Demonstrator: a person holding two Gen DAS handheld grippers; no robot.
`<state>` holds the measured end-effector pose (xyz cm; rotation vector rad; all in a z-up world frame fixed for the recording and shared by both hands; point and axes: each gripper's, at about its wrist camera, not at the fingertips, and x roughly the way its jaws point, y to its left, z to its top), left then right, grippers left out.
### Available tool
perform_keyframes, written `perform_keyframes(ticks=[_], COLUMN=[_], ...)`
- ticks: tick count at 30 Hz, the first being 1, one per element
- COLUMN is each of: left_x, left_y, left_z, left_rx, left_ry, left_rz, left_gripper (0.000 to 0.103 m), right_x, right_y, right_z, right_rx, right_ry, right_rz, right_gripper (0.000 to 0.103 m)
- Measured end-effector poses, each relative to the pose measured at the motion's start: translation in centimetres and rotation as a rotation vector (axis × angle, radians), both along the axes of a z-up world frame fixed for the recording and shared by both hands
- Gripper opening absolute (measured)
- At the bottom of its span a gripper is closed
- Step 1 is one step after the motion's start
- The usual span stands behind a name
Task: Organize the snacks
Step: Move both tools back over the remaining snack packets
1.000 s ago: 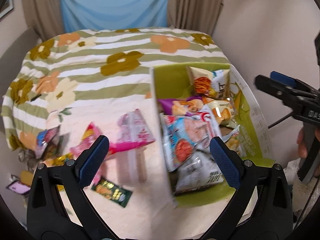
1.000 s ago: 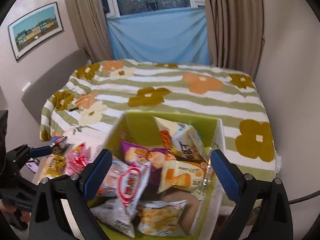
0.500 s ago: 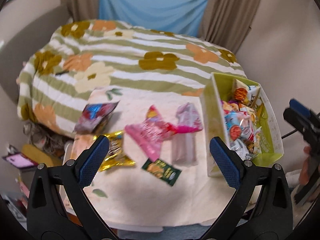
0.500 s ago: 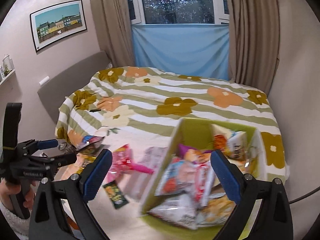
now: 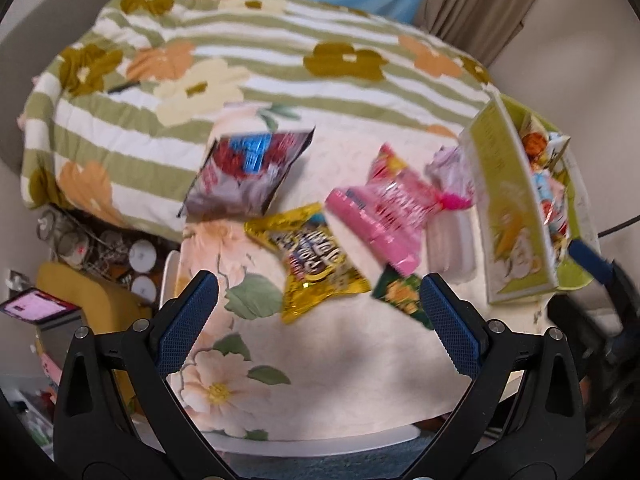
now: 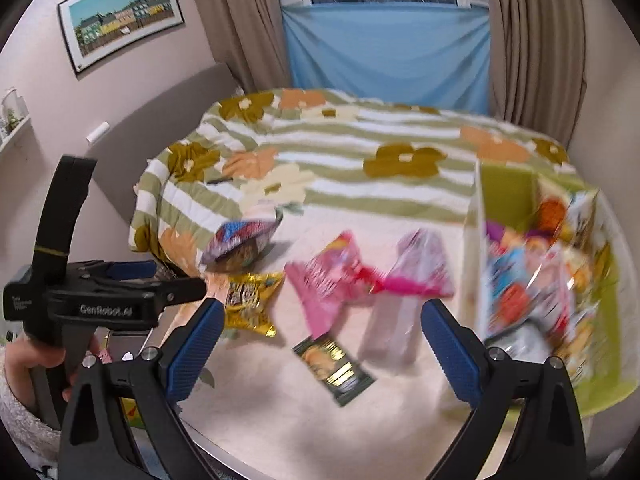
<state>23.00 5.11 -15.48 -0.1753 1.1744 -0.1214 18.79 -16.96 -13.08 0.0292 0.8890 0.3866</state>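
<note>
- Left gripper (image 5: 318, 320): jaws wide apart, nothing held, hovering above the near end of the floral table cloth (image 5: 248, 360).
- Right gripper (image 6: 320, 348): also spread wide and empty, over the near table edge.
- Nearest loose snack: dark green packet (image 6: 334, 362), flat on the cloth just ahead of both tools. Print is blurred, unreadable.
- Gold foil bag (image 5: 316, 258) sits just beyond, left of centre. Colourful lettering on it, too smeared to read.
- Pink bag (image 5: 384, 216) and pale pink-tied bag (image 6: 420, 268) lie side by side, next to a white wrapped pack (image 5: 450, 246) right at the box wall.
- Red/blue/silver bag (image 5: 248, 172) is farthest, near the table's far-left edge by the bed.
- Green box (image 5: 516, 208) on the right is already crammed with packets.
- Risks, my read: foil and film bags are slick and puffy, so a pinch at the middle may squirt out or crush contents; grab a crimped seam.
- A full box means a dropped bag could slide back out or topple over the wall.
- Both views are motion-blurred; closing now risks a miss.
- Only legible text: "GenRobot.AI" on the left tool's body in the right wrist view.
</note>
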Motion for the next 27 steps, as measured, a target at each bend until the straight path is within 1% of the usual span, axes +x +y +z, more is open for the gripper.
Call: perform_keyframes(ticks=[3, 5, 7, 9, 12, 15, 19, 23, 25, 27], left_x=[1.4, 2.3, 3.2, 3.7, 4.4, 4.9, 5.7, 6.2, 6.2, 6.2], left_y=[0.9, 0.9, 0.3, -0.3, -0.7, -0.8, -1.1, -0.7, -0.6, -0.4], left_z=[-2.6, -4.2, -5.9, -6.9, -8.3, -9.2, -10.8, -12.2, -12.6, -13.0], left_rx=[-0.036, -0.058, -0.053, -0.051, -0.057, -0.052, -0.025, -0.012, 0.013, 0.018], left_ry=[0.033, 0.049, 0.065, 0.066, 0.077, 0.054, 0.081, 0.11, 0.119, 0.129], left_rz=[0.0, -0.009, -0.021, -0.024, -0.006, 0.012, 0.039, 0.07, 0.08, 0.088], left_gripper=[0.1, 0.1, 0.1, 0.1, 0.1, 0.1, 0.1, 0.1, 0.097, 0.093], right_x=[-0.3, -0.6, -0.7, -0.7, -0.2, 0.3, 1.1, 1.9, 2.0, 1.8], right_y=[1.2, 1.7, 2.0, 2.2, 2.2, 2.1, 1.8, 1.8, 2.0, 2.5], right_z=[-2.6, -4.9, -7.1, -8.7, -11.1, -13.0, -15.2, -16.5, -16.7, -16.7], right_rx=[-0.007, -0.012, -0.027, -0.042, -0.085, -0.13, -0.176, -0.165, -0.148, -0.134], right_ry=[0.039, 0.061, 0.083, 0.105, 0.142, 0.179, 0.212, 0.235, 0.239, 0.238], right_rz=[-0.044, -0.081, -0.1, -0.101, -0.075, -0.026, 0.052, 0.116, 0.144, 0.177], right_gripper=[0.098, 0.098, 0.098, 0.098, 0.098, 0.098, 0.098, 0.098, 0.098, 0.098])
